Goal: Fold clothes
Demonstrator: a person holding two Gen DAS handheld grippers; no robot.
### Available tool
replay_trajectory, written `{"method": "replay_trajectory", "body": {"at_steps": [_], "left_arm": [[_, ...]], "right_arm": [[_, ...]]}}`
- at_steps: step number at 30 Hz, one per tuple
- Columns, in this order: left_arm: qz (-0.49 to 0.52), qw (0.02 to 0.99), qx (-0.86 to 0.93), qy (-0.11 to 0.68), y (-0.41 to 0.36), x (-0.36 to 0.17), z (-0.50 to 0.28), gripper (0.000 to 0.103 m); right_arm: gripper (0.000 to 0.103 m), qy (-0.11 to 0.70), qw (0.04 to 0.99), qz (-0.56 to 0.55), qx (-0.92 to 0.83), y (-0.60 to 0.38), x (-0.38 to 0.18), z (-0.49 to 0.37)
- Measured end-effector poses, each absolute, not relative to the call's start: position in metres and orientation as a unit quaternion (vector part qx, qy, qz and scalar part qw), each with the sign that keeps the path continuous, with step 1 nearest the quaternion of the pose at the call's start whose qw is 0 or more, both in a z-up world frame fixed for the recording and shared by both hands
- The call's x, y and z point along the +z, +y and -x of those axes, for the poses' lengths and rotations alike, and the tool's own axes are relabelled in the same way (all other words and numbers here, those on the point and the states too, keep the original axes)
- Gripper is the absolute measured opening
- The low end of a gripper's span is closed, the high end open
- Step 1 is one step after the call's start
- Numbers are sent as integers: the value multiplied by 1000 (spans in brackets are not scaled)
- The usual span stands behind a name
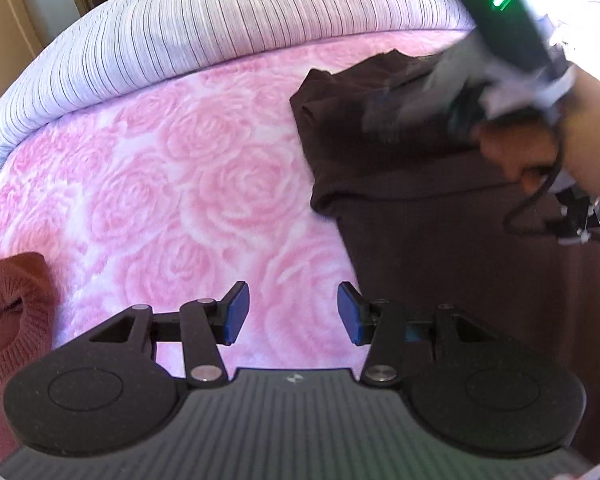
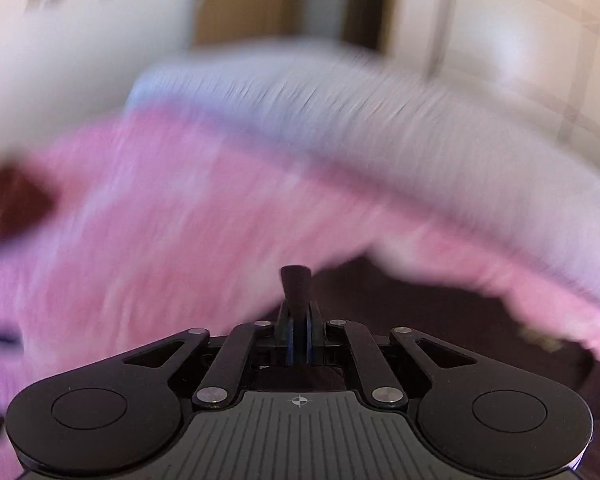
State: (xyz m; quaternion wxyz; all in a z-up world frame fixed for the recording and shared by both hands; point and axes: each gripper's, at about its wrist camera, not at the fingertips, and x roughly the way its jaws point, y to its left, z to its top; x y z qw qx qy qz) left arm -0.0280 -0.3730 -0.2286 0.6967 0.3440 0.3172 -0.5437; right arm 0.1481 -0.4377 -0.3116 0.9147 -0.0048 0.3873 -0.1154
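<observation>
Your bed (image 1: 172, 184) fills most of the left wrist view, covered by a pink rose-patterned blanket (image 1: 220, 152), with a striped white duvet (image 1: 220, 20) bunched along its far edge. The dark brown garment (image 1: 440, 220) lies on the blanket at the right, its upper part rumpled and folded over on itself, its lower part spread flat toward you. A rust-red knit garment (image 1: 16, 304) sits at the left edge of the bed, well apart from the brown one.

Your right hand (image 1: 540, 148) holds the right gripper (image 2: 299, 340) above the brown garment's upper part; that view of it is blurred. In its own blurred camera, its fingers are pressed together on a pinch of dark brown cloth that sticks up between the pads.

Your left gripper (image 1: 292, 312) hovers over bare pink blanket just beside the brown garment's left edge, its blue pads (image 1: 236, 312) wide apart and holding nothing.
</observation>
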Motion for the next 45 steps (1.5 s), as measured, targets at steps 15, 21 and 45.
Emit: {"method": "replay_trajectory", "body": {"at_steps": [15, 21, 45], "left_arm": [[-358, 660, -605, 264, -474, -239, 65, 44], [-424, 623, -603, 262, -536, -272, 104, 43], [-452, 412, -755, 238, -794, -281, 348, 11]], "right_arm": [[56, 375, 900, -74, -211, -498, -295, 23], [56, 392, 845, -154, -329, -588, -318, 122], [15, 312, 817, -418, -244, -698, -348, 222]]}}
